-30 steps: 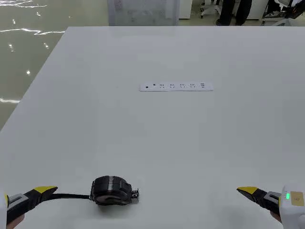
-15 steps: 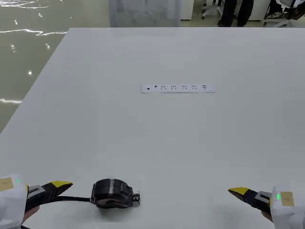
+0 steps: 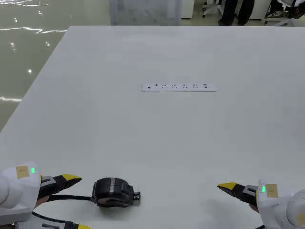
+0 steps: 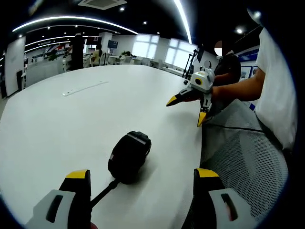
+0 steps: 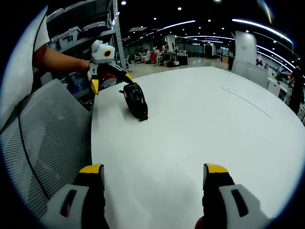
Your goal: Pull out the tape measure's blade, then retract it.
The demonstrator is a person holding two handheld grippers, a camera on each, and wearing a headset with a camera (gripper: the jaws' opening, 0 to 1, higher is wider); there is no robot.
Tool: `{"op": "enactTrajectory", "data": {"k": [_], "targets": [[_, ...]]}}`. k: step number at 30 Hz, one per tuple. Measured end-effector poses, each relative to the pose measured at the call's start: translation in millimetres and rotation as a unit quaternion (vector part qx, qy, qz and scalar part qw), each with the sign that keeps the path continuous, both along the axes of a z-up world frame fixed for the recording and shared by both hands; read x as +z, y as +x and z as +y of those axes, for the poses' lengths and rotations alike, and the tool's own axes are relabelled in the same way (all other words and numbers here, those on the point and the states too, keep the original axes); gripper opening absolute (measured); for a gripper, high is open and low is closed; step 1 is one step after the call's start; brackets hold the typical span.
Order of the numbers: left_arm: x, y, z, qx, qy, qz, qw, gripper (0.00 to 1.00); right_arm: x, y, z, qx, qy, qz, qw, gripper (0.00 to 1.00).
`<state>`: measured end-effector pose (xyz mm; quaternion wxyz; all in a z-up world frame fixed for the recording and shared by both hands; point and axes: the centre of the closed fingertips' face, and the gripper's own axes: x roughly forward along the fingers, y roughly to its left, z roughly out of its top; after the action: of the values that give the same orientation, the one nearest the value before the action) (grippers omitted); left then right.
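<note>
Tape measure lay near the table's front edge, strap trailing left, hook tab pointing right. Its hard case looked dense and likely to skid, the blade thin and springy; clamping the case and pinching the tab seemed best. Over the last second the left gripper, spread and empty, had closed in; the case hadn't moved; the right gripper, likewise spread and empty, had edged inward, well apart.

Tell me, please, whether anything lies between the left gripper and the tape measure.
Nothing visible does. The left gripper is open just short of the tape measure, with bare table between them. The tape measure's own black strap trails back between the jaws.
</note>
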<state>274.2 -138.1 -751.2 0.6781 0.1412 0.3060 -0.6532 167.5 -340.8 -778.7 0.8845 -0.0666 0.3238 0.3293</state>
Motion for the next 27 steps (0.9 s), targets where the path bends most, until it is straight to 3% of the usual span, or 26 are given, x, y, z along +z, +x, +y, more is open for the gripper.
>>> {"op": "enactTrajectory", "data": {"k": [13, 27], "targets": [[-10.9, 8.0, -9.1, -0.025, 0.011, -0.004, 0.9996, 0.8, -5.0, 9.6, 7.4, 0.021, 0.005, 0.004, 0.9998, 0.84], [-18.0, 11.3, -20.4, -0.05, 0.013, -0.007, 0.9986, 0.65, -5.8, 18.2, 16.6, 0.033, 0.015, 0.002, 0.9993, 0.82]]}}
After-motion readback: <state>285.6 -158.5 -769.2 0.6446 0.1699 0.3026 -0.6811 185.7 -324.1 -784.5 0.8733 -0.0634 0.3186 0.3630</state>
